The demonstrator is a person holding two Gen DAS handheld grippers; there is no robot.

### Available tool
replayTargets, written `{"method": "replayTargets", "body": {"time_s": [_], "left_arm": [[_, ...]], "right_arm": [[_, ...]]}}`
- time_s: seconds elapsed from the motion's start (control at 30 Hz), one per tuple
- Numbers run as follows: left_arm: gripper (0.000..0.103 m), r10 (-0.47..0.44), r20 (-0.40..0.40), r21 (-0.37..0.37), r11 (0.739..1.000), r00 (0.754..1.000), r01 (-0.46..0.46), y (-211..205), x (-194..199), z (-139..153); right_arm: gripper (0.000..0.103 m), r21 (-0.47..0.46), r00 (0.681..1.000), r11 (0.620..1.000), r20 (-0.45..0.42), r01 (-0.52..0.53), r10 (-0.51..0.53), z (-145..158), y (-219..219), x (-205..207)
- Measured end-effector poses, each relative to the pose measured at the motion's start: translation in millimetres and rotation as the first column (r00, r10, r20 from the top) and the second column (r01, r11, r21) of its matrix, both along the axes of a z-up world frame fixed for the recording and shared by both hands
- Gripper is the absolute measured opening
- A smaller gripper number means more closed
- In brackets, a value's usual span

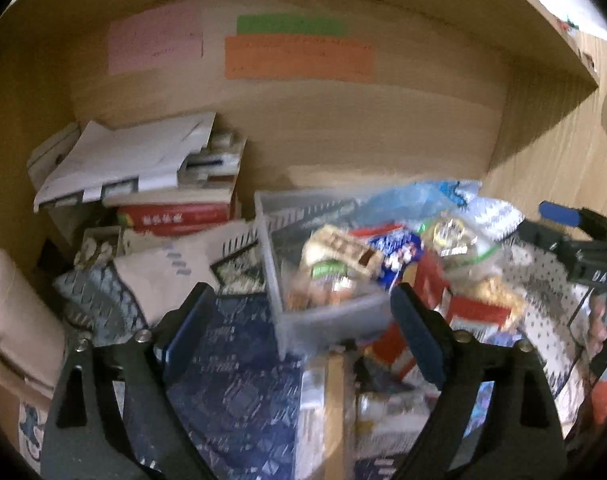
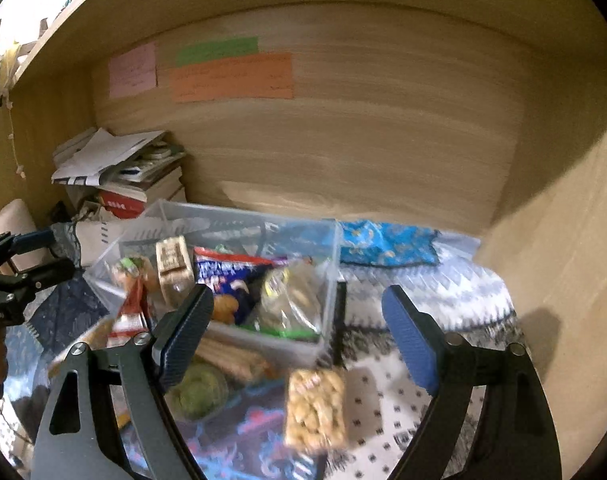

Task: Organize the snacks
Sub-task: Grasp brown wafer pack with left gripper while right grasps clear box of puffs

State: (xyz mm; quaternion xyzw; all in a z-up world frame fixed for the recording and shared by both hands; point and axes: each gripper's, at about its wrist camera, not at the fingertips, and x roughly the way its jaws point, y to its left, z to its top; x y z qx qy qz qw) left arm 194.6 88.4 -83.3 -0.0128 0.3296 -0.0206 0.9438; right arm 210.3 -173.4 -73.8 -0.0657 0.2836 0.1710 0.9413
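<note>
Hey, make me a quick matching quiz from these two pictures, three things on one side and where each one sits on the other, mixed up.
Things:
1. peanut bar
2. book stack
3. orange note

Places:
A. stuck on the back wall
B. back left corner
C. on the cloth in front of the clear bin

Pairs: 1-C, 2-B, 3-A

Left claw [image 1: 303,320] and right claw [image 2: 297,336] are showing black arms, blue ribbed pads, silver screws.
</note>
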Motion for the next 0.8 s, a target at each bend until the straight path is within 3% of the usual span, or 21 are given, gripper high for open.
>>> {"method": "replayTargets", "body": {"time_s": [0.3, 0.43, 0.6, 0.7, 0.8], "left_arm": [[0.089, 0.003, -0.115, -0.014, 1.000, 0.993, -0.005, 2.3, -18.5, -47.9], [0.073, -0.005, -0.174, -0.034, 0.999, 0.985, -0.001, 4.0, -18.7, -70.1], [0.063, -0.041, -0.218, -0.095, 0.995, 0.975, 0.021, 5.5, -17.5, -92.9], [0.058, -0.028, -0.195, -0.041, 0.999, 0.980, 0.021, -1.0, -18.5, -97.9], [0.045, -0.044, -0.188, -0.024, 0.999, 0.981, 0.040, -7.7, -18.5, -99.9]], "right_arm": [[0.085, -0.035, 0.994, 0.998, -0.089, 0.052, -0.055, -36.1, -26.0, -5.8], [0.084, -0.046, 0.986, 0.997, -0.153, 0.064, -0.071, -57.0, -30.8, 0.6], [0.083, -0.040, 0.977, 0.998, -0.208, 0.045, -0.053, -74.8, -26.4, 7.2], [0.082, -0.046, 0.972, 0.998, -0.231, 0.035, -0.045, -82.3, -21.5, 11.5], [0.071, -0.045, 0.966, 0.999, -0.254, 0.029, -0.040, -87.3, -18.9, 15.7]]}}
